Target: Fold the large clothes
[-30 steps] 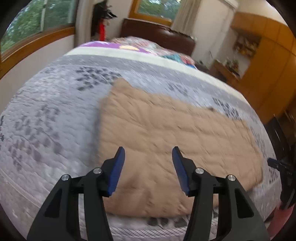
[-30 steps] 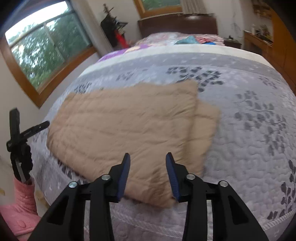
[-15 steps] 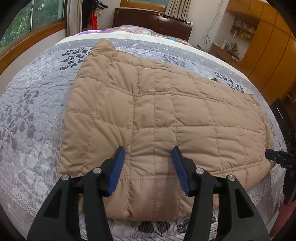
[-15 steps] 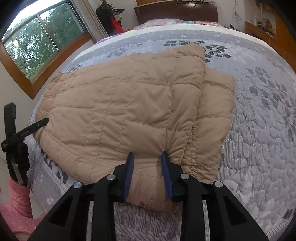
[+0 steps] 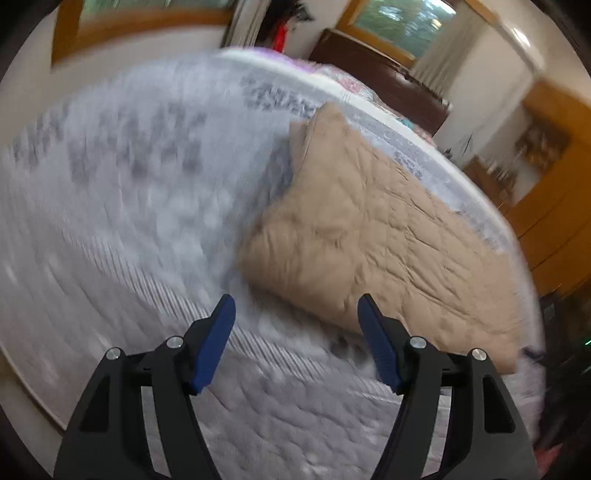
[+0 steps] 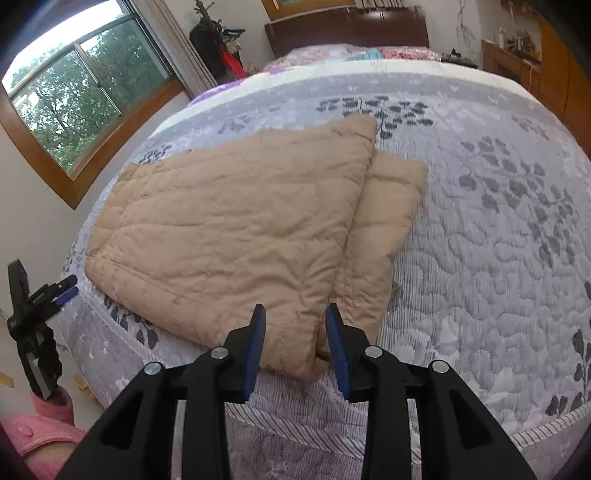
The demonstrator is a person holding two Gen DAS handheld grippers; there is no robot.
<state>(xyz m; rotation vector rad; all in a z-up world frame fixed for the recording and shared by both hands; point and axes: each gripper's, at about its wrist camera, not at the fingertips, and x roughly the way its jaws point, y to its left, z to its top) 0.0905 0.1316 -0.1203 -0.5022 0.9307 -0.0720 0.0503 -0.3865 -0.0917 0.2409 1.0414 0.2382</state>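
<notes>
A tan quilted garment [image 6: 236,229] lies folded on the grey leaf-print bedspread [image 6: 480,258], with a narrower lower layer [image 6: 391,206] showing at its right side. My right gripper [image 6: 295,314] hovers at the garment's near corner. That corner lies flat between the jaws, which are opening and do not pinch it. In the blurred left wrist view my left gripper [image 5: 295,306] is over bare bedspread [image 5: 129,221], its jaws opening wide with nothing between them. There the garment [image 5: 376,240] lies ahead and to the right. My left gripper [image 6: 66,288] also shows beside the bed's left edge.
A dark wooden headboard [image 6: 347,29] and patterned bedding stand at the far end. A window [image 6: 74,99] is on the left wall and wooden cabinets [image 5: 554,206] are on the right. A person's pink sleeve [image 6: 44,432] is low at the left.
My left gripper swung left off the garment onto bare bedspread and its jaws widened. My right gripper loosened from the pinched corner and drew back a little; the cloth lies flat.
</notes>
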